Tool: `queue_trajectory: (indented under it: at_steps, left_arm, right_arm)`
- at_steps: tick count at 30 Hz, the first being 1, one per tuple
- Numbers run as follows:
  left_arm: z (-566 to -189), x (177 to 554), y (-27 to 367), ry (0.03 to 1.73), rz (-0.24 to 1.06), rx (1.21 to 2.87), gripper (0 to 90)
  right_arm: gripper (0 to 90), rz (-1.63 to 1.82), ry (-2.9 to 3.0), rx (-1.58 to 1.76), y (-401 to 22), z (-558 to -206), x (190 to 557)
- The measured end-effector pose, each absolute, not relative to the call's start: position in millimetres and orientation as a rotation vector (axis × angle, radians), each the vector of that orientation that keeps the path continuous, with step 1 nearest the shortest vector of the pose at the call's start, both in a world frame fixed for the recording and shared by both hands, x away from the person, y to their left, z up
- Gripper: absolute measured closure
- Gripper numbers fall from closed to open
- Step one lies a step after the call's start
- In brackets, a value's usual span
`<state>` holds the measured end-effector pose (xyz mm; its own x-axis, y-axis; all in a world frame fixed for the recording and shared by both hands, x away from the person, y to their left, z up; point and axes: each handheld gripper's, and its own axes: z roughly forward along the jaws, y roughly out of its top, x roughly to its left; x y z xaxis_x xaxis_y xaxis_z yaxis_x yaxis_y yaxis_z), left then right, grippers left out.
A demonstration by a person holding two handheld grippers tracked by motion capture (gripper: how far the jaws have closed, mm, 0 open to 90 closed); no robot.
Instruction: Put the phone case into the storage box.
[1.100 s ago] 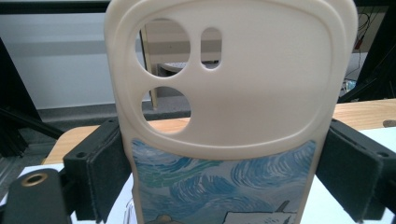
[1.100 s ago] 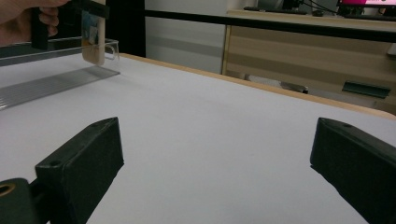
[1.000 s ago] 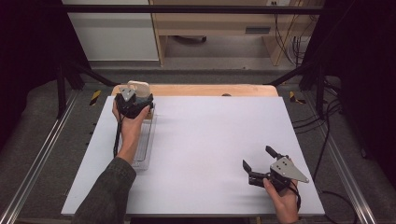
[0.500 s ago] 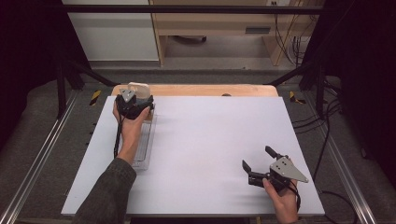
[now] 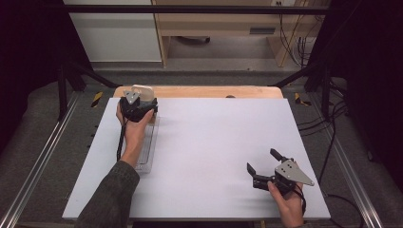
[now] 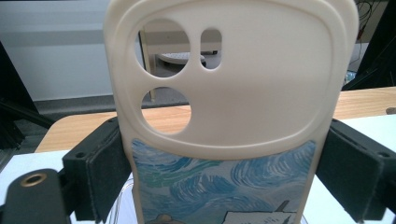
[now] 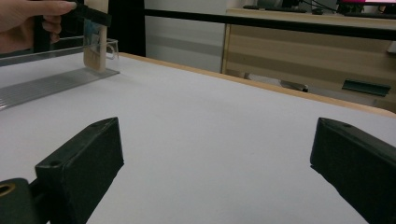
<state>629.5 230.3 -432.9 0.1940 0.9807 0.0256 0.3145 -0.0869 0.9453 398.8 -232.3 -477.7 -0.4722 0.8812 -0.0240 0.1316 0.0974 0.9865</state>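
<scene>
At the table's far-left corner, the left gripper clamps a cream phone case upright over a clear rack. Tilting could miss its slot. The right gripper rests wide open, empty.

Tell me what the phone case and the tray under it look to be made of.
Phone case: likely soft matte silicone or rubbery plastic, cream, with rounded moulded camera cutouts and a printed painting on its lower part. Tray: clear hard plastic, probably acrylic; see-through walls, glossy ribbed floor.
</scene>
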Motion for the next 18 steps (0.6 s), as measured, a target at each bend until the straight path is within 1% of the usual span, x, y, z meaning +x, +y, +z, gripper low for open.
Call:
queue_trajectory:
  at_steps: [18]
  left_arm:
    - [-434.9,631.0,233.2,1.29,0.927,1.572,10.1]
  right_arm:
    - [2.6,1.433,1.717,1.006,-231.3,-478.2,399.1]
